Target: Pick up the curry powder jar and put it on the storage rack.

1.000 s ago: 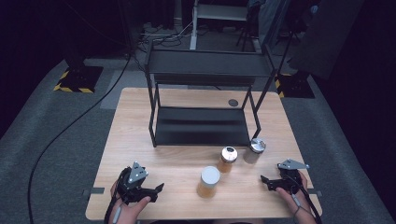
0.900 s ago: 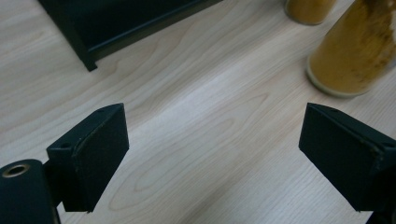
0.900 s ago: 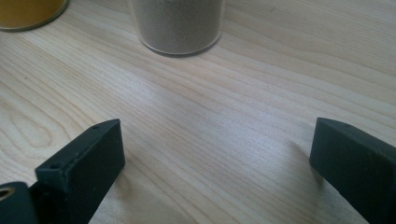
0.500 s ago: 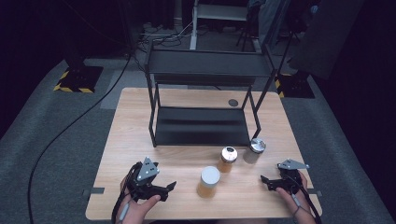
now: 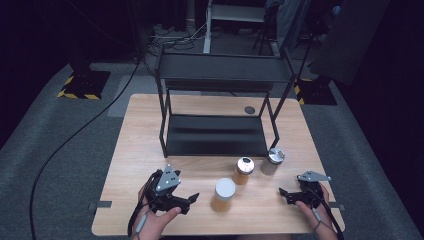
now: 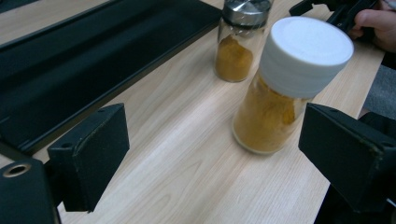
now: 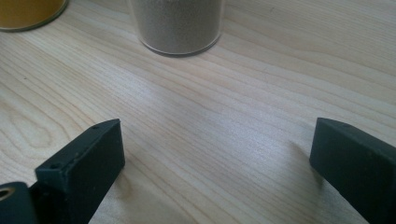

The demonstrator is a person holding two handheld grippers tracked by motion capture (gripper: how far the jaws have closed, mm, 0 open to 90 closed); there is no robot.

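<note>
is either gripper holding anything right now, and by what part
Nothing is held. The left gripper is open, its jaws apart short of the white-lidded jar; the right gripper is open over bare table.

Bare counter (image 5: 135,150) lay open left of the white-capped jar (image 5: 223,194), which stood just ahead of the left gripper (image 5: 192,199). Behind it two more jars (image 5: 243,171) crowded the front of the black rack (image 5: 215,134), blocking the right-hand approach.
</note>
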